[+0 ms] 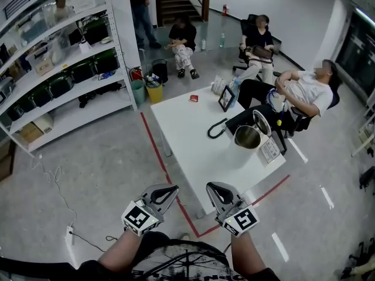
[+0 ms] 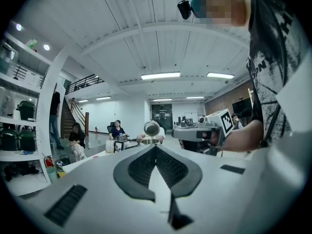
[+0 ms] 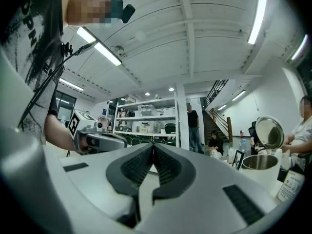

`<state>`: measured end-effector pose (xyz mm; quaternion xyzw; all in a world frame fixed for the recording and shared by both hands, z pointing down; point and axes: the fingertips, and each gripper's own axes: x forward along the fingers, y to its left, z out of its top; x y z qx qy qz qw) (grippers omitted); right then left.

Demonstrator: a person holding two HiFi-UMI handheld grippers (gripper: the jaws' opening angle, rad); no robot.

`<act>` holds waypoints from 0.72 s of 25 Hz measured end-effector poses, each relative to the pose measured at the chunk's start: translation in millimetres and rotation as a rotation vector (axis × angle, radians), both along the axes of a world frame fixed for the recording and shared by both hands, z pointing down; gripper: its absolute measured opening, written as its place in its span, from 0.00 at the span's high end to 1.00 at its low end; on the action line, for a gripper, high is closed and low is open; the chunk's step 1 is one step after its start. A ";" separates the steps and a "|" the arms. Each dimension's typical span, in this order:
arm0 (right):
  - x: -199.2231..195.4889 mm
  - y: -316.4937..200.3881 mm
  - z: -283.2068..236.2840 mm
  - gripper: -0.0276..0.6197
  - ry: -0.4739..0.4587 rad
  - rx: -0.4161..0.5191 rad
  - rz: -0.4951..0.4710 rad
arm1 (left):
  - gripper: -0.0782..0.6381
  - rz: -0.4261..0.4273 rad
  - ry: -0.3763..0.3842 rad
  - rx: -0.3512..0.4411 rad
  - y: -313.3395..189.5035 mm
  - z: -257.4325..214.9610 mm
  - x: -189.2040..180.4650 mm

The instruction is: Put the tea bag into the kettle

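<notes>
A steel kettle [image 1: 248,137] with its round lid [image 1: 262,122] tipped open stands at the right side of the white table [image 1: 187,133]. A small red packet [image 1: 193,98], perhaps the tea bag, lies near the table's far edge. Both grippers hover in front of the table's near corner, short of it and well away from the kettle. My left gripper [image 1: 170,191] has its jaws shut with nothing between them, and so does my right gripper [image 1: 214,189]. In the left gripper view the kettle [image 2: 150,141] shows far off beyond the closed tips [image 2: 156,147]. In the right gripper view the kettle [image 3: 257,163] is at the right.
A black picture frame [image 1: 227,98], a curved black cable [image 1: 215,129] and a white labelled box [image 1: 269,150] share the table. Three people sit just beyond its far and right edges. White shelving [image 1: 64,69] fills the left. Red tape [image 1: 170,180] marks the floor around the table.
</notes>
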<state>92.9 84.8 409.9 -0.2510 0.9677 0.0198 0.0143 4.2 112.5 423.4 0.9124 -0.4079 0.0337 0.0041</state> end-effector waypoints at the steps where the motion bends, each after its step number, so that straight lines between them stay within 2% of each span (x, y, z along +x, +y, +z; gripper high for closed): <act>1: 0.1 -4.3 -0.5 0.94 -0.002 0.002 0.001 | 0.88 -0.003 0.000 0.003 -4.1 -0.6 -0.5; 11: -2.0 -54.9 -4.7 0.94 -0.021 0.021 0.042 | 0.88 0.009 -0.015 0.035 -54.6 -6.8 -13.4; 18: -11.3 -104.7 5.4 0.94 0.006 0.037 0.088 | 0.88 0.053 -0.008 0.049 -117.1 -1.8 -25.5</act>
